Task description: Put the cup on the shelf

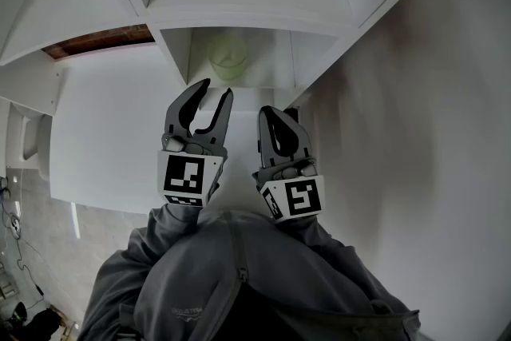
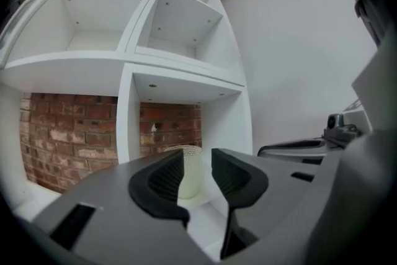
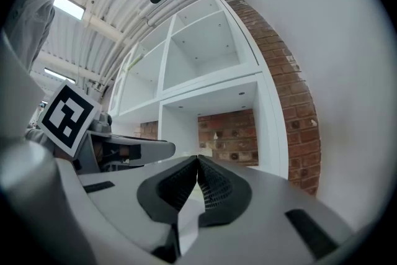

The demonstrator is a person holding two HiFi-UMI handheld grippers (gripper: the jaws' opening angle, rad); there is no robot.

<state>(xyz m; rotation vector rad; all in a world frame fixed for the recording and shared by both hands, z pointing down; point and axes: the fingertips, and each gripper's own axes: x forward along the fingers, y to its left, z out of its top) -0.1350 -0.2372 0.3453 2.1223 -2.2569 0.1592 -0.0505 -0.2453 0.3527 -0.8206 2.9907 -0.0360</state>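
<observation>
A pale, translucent cup (image 1: 227,56) stands upright on the floor of the lower right compartment of the white shelf unit (image 1: 239,20). In the left gripper view the cup (image 2: 190,178) shows through the gap between the jaws, farther in and apart from them. My left gripper (image 1: 214,90) hovers just in front of that compartment, jaws parted with nothing between the pads. My right gripper (image 1: 268,113) is beside it to the right, shut and empty. In its own view the right gripper (image 3: 198,162) has its pads pressed together.
The shelf (image 2: 127,121) has several open compartments, with a brick wall (image 2: 68,139) showing behind the lower ones. A plain white wall (image 1: 415,108) runs close along the right side of the shelf. The person's grey sleeves (image 1: 231,259) fill the lower part of the head view.
</observation>
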